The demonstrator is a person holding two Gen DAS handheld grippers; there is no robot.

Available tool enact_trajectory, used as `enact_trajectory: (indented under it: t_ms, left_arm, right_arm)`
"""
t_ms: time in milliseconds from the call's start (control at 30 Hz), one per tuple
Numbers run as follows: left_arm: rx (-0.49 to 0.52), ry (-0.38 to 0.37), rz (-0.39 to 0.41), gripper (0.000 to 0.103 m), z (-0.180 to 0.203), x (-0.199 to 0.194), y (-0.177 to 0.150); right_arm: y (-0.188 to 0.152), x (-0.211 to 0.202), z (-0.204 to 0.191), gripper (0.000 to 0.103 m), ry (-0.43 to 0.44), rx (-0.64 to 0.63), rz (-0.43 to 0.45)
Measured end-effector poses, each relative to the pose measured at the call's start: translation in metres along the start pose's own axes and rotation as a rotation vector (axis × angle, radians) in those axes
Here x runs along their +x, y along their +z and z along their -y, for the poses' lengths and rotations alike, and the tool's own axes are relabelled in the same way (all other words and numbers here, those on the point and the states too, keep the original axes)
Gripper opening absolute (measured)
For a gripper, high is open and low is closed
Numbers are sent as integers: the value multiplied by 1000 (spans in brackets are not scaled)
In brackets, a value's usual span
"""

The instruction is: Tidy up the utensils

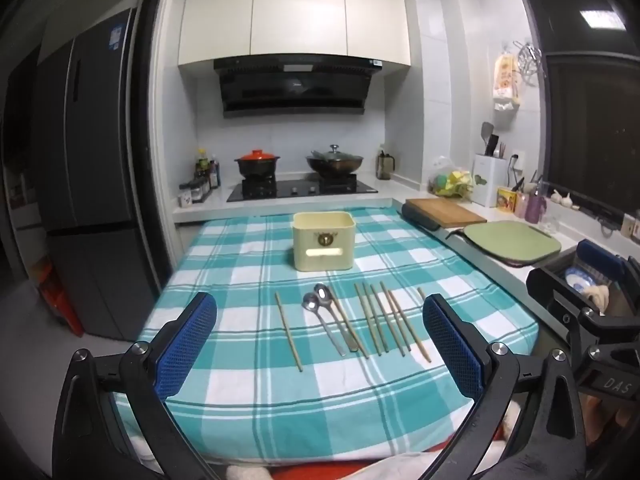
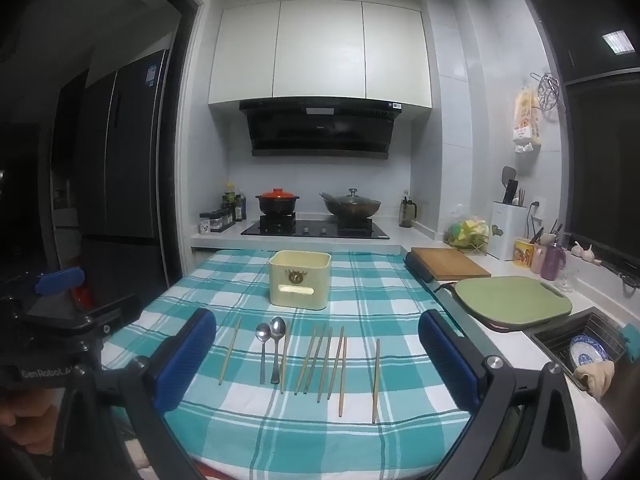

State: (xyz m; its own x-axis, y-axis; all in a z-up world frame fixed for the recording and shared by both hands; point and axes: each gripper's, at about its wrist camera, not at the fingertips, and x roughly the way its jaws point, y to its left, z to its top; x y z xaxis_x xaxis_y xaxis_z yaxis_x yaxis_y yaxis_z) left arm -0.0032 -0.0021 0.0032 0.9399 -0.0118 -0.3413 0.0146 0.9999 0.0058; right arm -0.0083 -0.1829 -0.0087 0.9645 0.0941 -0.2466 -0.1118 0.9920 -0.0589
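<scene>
The inside of the cream plastic utensil box [image 1: 323,245] near the tabletop's far edge is hidden by its front wall. At the right edge, the sink's blue-patterned plate [image 2: 587,351] is partly covered by a beige cloth [image 2: 596,376]. Spice-jar labels [image 2: 216,221] are too small to read.

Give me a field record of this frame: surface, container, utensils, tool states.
surface: table with teal checked cloth
container: cream holder, upright, behind the utensils
spoons: two metal spoons, side by side on the cloth
chopsticks: loose wooden chopsticks, roughly parallel, one apart on each side
left tool: open, holding nothing
right tool: open, holding nothing
progress: nothing visibly in the holder yet
</scene>
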Motion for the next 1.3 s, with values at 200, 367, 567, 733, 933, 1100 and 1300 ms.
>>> enact_trajectory:
  t_ms: [200, 367, 567, 733, 933, 1100, 1300]
  left_arm:
    - [7, 2, 8, 103, 1, -1, -2]
    - [14, 0, 6, 103, 1, -2, -2]
    - [21, 5, 12, 103, 2, -3, -1]
    - [24, 9, 12, 103, 2, -2, -2]
    - [25, 6, 9, 103, 1, -2, -2]
    - [23, 8, 11, 103, -1, -1, -2]
    - [26, 10, 12, 103, -2, 0, -3]
  right_arm:
    - [1, 2, 0, 103, -2, 8, 8]
    - [6, 3, -3, 103, -9, 13, 17]
    - [3, -5, 3, 103, -3, 36, 52]
    - [4, -6, 3, 103, -2, 38, 53]
    - [4, -6, 4, 103, 0, 41, 53]
    - [4, -5, 4, 103, -2, 41, 51]
    - [4, -5, 5, 103, -2, 43, 52]
